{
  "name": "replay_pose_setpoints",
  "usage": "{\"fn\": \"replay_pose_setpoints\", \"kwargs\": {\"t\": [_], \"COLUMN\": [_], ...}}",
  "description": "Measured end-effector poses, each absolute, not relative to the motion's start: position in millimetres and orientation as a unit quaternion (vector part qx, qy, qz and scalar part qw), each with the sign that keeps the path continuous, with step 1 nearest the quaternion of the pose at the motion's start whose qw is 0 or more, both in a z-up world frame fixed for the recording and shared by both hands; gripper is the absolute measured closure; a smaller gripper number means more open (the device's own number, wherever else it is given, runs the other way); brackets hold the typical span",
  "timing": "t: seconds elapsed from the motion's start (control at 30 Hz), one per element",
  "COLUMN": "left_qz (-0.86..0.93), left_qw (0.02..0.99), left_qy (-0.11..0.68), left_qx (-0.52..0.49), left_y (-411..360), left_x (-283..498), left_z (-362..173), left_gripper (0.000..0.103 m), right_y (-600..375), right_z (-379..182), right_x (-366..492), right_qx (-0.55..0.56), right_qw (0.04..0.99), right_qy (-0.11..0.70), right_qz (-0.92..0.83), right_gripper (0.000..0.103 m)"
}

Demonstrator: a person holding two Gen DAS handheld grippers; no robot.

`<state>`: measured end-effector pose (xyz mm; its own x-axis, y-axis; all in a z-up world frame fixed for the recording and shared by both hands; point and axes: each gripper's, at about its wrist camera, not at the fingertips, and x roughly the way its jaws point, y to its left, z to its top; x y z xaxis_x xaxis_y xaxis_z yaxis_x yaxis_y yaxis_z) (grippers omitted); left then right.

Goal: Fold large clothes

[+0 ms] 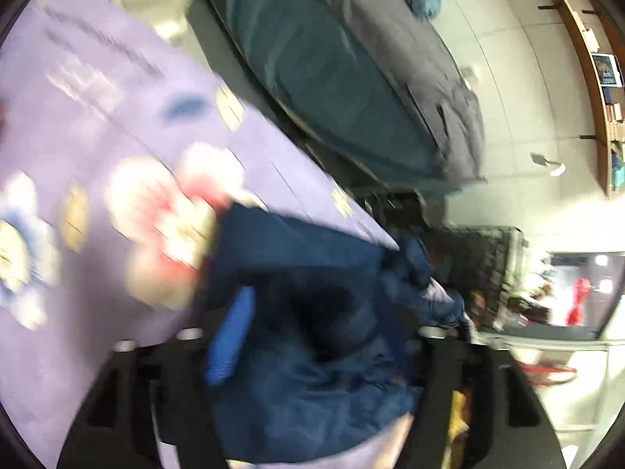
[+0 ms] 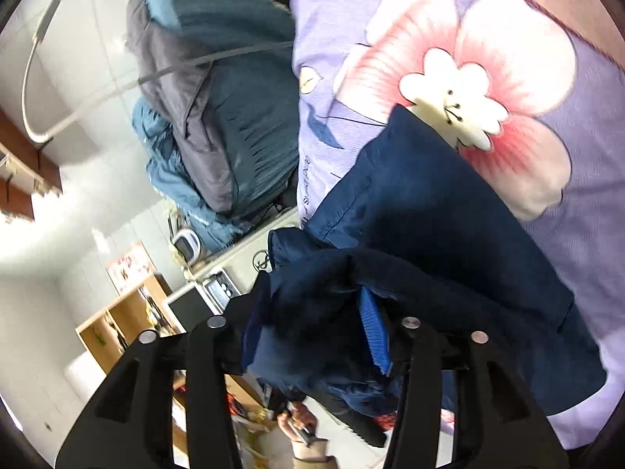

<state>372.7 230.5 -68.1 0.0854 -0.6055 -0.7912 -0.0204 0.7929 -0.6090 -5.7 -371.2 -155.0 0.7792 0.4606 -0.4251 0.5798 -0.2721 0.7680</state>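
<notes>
A navy jacket [image 2: 449, 234] lies partly on the lilac flowered bedspread [image 2: 566, 234] of a bed, its near edge lifted by 2 tools. The right hand-held gripper [image 2: 312, 336] and left hand-held gripper [image 1: 308, 336] each appear clenched on bunched cloth by the blue ribbed cuff [image 2: 375, 332], likely raising it to fold over. Teal coats [image 2: 234, 117] are piled beyond.

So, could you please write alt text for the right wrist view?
A navy blue jacket with a bright blue ribbed cuff is bunched between the right tool's black fingers, draping onto a lilac floral bedsheet. Teal and grey coats are heaped behind.
</notes>
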Motion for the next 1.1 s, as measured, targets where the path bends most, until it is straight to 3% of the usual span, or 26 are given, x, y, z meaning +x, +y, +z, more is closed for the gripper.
{"fn": "replay_pose_setpoints", "kwargs": {"t": [0.17, 0.37, 0.5, 0.63, 0.73, 0.8, 0.9, 0.97, 1.03, 1.1], "left_qz": [-0.208, -0.244, -0.245, -0.241, -0.234, -0.236, -0.230, -0.227, -0.225, -0.219], "left_qw": [0.727, 0.755, 0.778, 0.780, 0.776, 0.777, 0.774, 0.770, 0.768, 0.770], "left_qy": [0.621, 0.588, 0.572, 0.578, 0.586, 0.583, 0.579, 0.577, 0.576, 0.574], "left_qx": [-0.208, -0.156, -0.087, -0.025, 0.011, 0.038, 0.112, 0.147, 0.165, 0.173], "left_y": [241, 213, 187, 167, 159, 155, 141, 136, 133, 134], "left_x": [365, 310, 269, 243, 234, 231, 228, 228, 229, 230], "left_z": [-52, -42, -47, -63, -82, -88, -97, -104, -108, -110], "left_gripper": [0.033, 0.027, 0.020, 0.015, 0.016, 0.018, 0.037, 0.048, 0.062, 0.073], "right_y": [-370, -339, -268, -176, -128, -115, -115, -118, -117, -112], "right_z": [-118, -71, -36, -30, -35, -45, -60, -71, -82, -84], "right_x": [10, 39, 69, 68, 68, 76, 92, 102, 111, 117], "right_qx": [0.760, 0.594, 0.357, 0.141, 0.038, 0.003, 0.013, 0.031, 0.041, 0.040], "right_qw": [0.581, 0.690, 0.789, 0.827, 0.832, 0.829, 0.819, 0.806, 0.788, 0.786], "right_qy": [0.289, 0.409, 0.497, 0.544, 0.552, 0.558, 0.574, 0.591, 0.613, 0.616], "right_qz": [-0.040, -0.068, -0.060, 0.017, 0.039, 0.026, 0.023, 0.027, 0.037, 0.045], "right_gripper": [0.041, 0.038, 0.038, 0.031, 0.030, 0.030, 0.031, 0.045, 0.085, 0.095]}}
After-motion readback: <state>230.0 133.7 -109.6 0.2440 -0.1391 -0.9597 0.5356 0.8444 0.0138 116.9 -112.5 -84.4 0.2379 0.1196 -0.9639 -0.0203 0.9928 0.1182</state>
